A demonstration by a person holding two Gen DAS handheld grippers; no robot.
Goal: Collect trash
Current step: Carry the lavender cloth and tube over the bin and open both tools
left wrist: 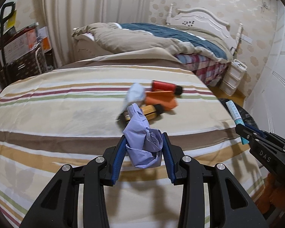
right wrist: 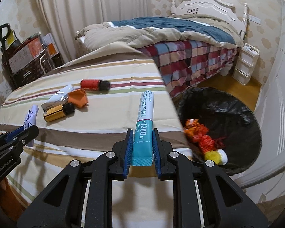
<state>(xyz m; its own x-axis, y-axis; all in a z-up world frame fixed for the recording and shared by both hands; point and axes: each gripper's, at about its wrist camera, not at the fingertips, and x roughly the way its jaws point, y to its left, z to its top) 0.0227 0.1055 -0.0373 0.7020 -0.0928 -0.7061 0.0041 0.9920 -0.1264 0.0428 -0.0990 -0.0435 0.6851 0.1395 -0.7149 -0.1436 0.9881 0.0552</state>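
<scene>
my left fingers (left wrist: 144, 142) clamped on a crumpled lilac glove (left wrist: 142, 142), right fingers (right wrist: 142, 138) squeezed nearly shut on a teal-and-white sachet (right wrist: 145, 121), both over the striped tabletop (right wrist: 104, 114), black-lined bin (right wrist: 228, 114) just beside

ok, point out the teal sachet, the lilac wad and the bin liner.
teal sachet (right wrist: 143, 133), right wrist view, printed teal lower half.
lilac wad (left wrist: 142, 142), left wrist view, crumpled middle.
bin liner (right wrist: 228, 104), right wrist view, black inner wall.
</scene>
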